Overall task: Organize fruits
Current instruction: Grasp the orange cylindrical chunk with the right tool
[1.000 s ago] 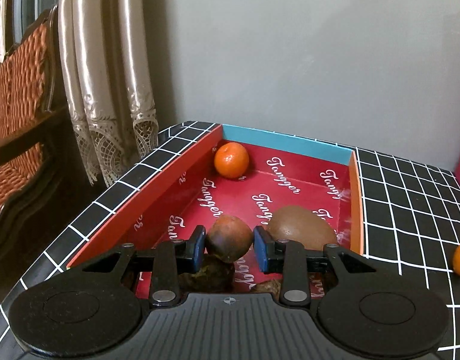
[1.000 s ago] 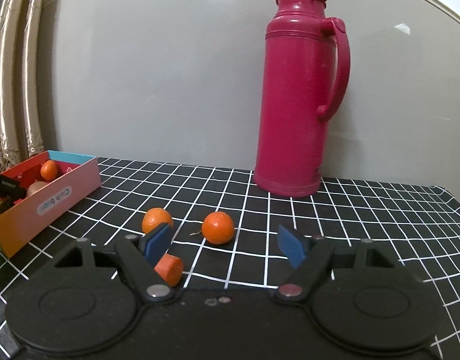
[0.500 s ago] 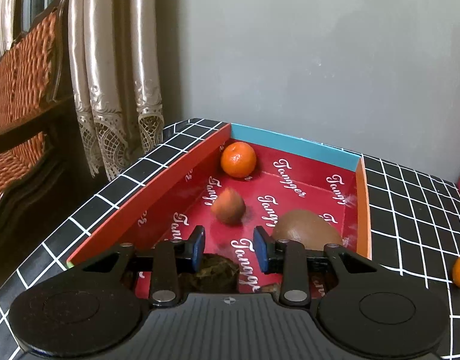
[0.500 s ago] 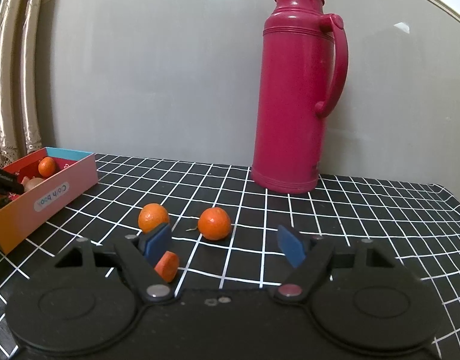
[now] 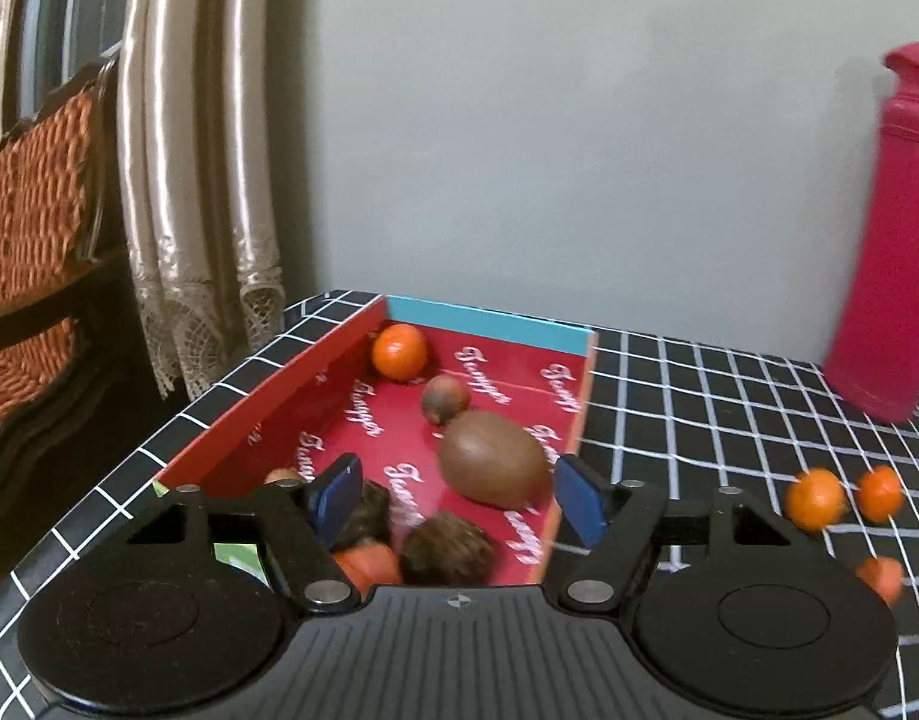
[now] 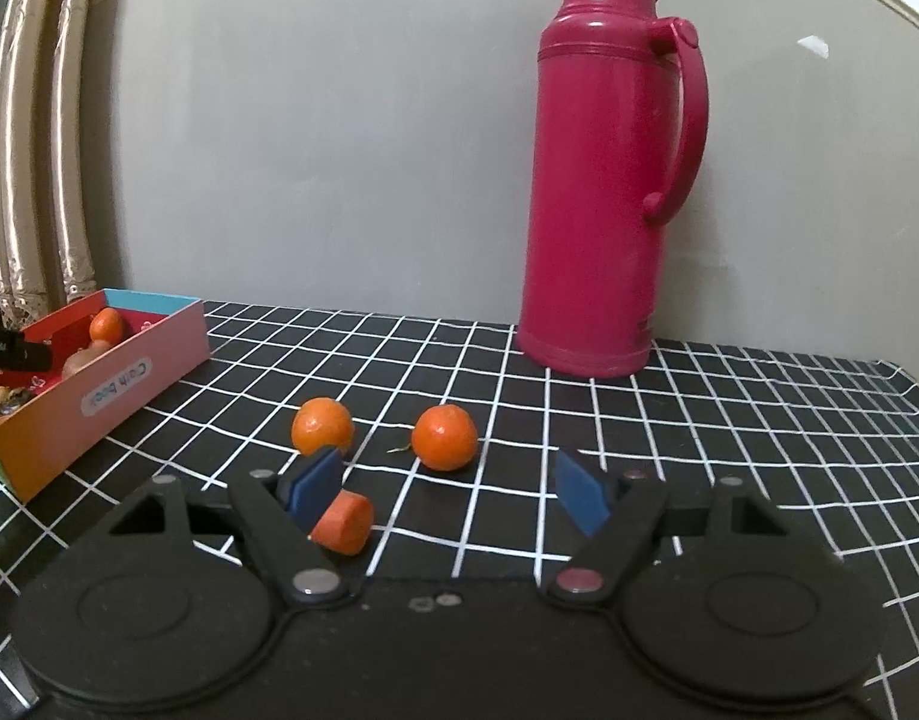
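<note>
I'm holding the left tool (image 5: pixel 459 501) spread wide and empty over the near end of the box (image 5: pixel 489 324), where a tangerine (image 5: pixel 399 351), a small dark round fruit (image 5: pixel 445 399), a big brown egg-shaped fruit (image 5: pixel 493 465) and a few darker pieces are lying on the red lining. So I'm judging this as the gap between a drop-off and the next pick. My right tool (image 6: pixel 441 489) is also gaping, gripping nothing, low over the checked worktop (image 6: pixel 699 420) with two tangerines (image 6: pixel 323 425) just ahead and an orange chunk (image 6: pixel 343 522) sitting right beside its left pad. The next move, I'd say, is centring one loose piece between the pads and closing gently, since round fruit can roll. I'm reading "Tangger"-like script repeated on the lining, though I can't be sure of it, and "Cash book" on the box's side label (image 6: pixel 116 387). The pink flask (image 6: pixel 603 180) is standing at the back.
</note>
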The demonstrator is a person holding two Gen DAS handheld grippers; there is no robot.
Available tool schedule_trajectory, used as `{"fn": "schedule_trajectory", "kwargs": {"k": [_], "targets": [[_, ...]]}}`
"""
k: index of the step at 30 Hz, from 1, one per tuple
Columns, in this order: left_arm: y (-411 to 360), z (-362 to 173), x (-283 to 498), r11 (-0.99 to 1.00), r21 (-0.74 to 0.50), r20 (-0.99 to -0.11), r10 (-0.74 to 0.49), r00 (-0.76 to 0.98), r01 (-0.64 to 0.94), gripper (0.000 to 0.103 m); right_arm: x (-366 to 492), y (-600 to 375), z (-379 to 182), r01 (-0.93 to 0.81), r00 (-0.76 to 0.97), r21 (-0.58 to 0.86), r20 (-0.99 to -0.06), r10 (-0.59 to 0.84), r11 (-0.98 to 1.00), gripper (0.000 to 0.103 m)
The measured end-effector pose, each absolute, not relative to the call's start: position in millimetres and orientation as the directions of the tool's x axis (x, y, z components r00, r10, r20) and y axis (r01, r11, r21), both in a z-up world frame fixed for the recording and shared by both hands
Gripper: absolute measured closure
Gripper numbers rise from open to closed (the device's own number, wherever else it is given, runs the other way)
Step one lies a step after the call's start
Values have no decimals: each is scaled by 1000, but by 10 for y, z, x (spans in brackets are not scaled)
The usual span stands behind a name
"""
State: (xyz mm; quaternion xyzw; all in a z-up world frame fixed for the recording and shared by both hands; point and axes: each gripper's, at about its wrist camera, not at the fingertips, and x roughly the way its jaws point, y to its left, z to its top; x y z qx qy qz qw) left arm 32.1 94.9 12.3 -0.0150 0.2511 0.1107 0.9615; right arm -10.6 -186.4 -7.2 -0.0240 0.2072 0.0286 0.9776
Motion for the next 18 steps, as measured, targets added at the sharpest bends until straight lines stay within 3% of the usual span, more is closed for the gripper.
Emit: {"fn": "schedule_trajectory", "kwargs": {"k": [12, 18], "targets": [[771, 71, -58, 984, 86, -479, 179, 859, -157, 32, 34, -1586, -167, -139, 881, -32, -460, 109, 990, 31], [860, 68, -108, 980, 99, -465, 200, 863, -174, 32, 182, -1436, -260, -149, 851, -26, -513, 115, 988, 42]]}}
